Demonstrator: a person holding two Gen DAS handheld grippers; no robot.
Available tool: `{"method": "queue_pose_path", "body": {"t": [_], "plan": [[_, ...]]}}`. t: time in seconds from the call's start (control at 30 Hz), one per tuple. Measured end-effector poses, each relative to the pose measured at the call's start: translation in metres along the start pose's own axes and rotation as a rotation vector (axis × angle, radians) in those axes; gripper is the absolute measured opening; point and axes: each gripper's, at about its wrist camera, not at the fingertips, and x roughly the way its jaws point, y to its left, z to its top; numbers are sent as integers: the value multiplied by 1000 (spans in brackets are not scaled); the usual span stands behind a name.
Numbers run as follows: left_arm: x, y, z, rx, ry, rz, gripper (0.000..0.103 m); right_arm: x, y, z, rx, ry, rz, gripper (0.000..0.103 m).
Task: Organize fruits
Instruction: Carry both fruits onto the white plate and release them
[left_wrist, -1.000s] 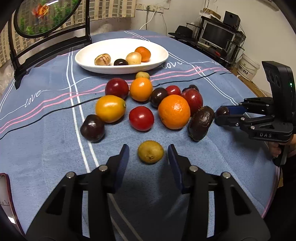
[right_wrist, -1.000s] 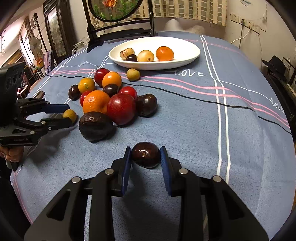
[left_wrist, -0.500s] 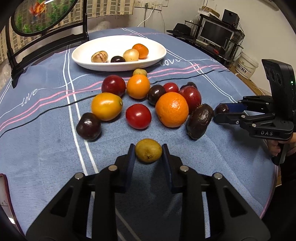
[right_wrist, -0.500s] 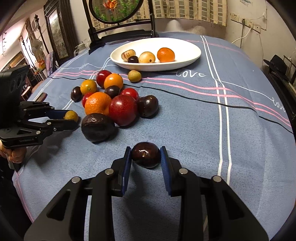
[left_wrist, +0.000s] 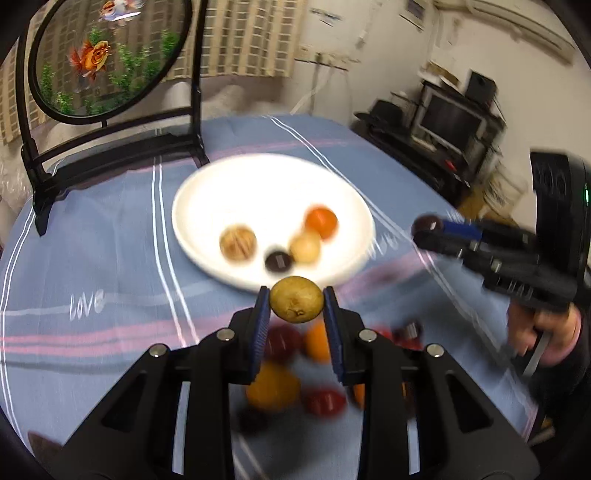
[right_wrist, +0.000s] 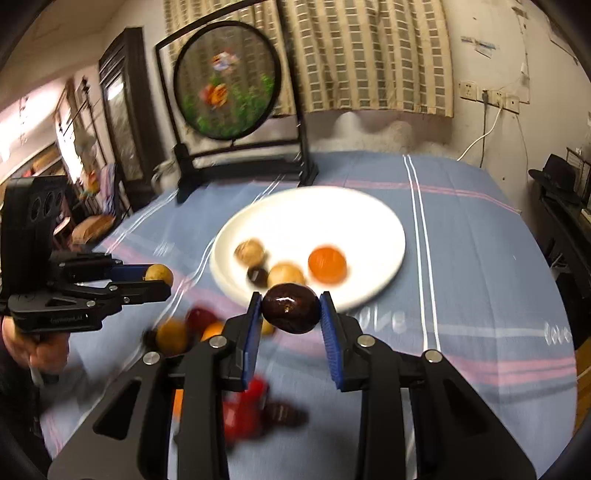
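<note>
My left gripper (left_wrist: 296, 305) is shut on a small yellow-green fruit (left_wrist: 296, 299) and holds it in the air just short of the white plate (left_wrist: 207, 195). My right gripper (right_wrist: 290, 309) is shut on a dark purple fruit (right_wrist: 290, 308), also lifted in front of the plate (right_wrist: 369, 214). The plate holds several small fruits, among them an orange one (right_wrist: 327, 264) and a tan one (left_wrist: 237, 244). Each gripper shows in the other's view: the right one (left_wrist: 428, 229) and the left one (right_wrist: 159, 278). Blurred loose fruits (left_wrist: 273, 387) lie on the cloth below.
A blue striped tablecloth (right_wrist: 480, 258) covers the round table. A black stand with a round goldfish screen (left_wrist: 99, 55) stands behind the plate. A TV and shelves (left_wrist: 454, 122) are off the table's right side.
Both grippers have lifted their fruits off the cloth and moved forward toward the plate. The loose fruits now lie beneath the fingers. The views are blurred by motion.
</note>
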Motion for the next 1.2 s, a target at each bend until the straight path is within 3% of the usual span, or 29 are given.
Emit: {"method": "queue_pose_path", "body": {"t": [0.17,0.4,0.43,0.47,0.53,0.6,0.67,0.77,0.97,1.1,1.2], "plan": [[48,13,39,-52,17,28,29,44,-10,12,38,50,-19,32],[102,21,54,-67,99,75,29,73,-21,9,46,110,-31,32],[102,23,52,-85,103,81,34,72,-20,8,38,109,-33,35],[101,26,53,-106,105,82,54,70,-18,7,29,103,-34,40],[84,27,52,-137,71,79,78,62,-14,8,10,98,-21,40],[62,28,49,-122,26,100,82,44,-8,7,-8,70,10,41],[35,29,41,-110,-17,148,96,28,-3,1,-17,49,52,46],[6,37,15,-142,-66,210,99,7,5,-18,-16,42,127,46],[-6,55,-40,-173,2,292,99,-24,17,-75,15,85,187,47],[-7,67,-58,-212,24,276,99,-41,34,-102,24,112,159,61],[-9,72,-71,-227,43,261,99,-44,49,-110,-8,139,191,61]]}}
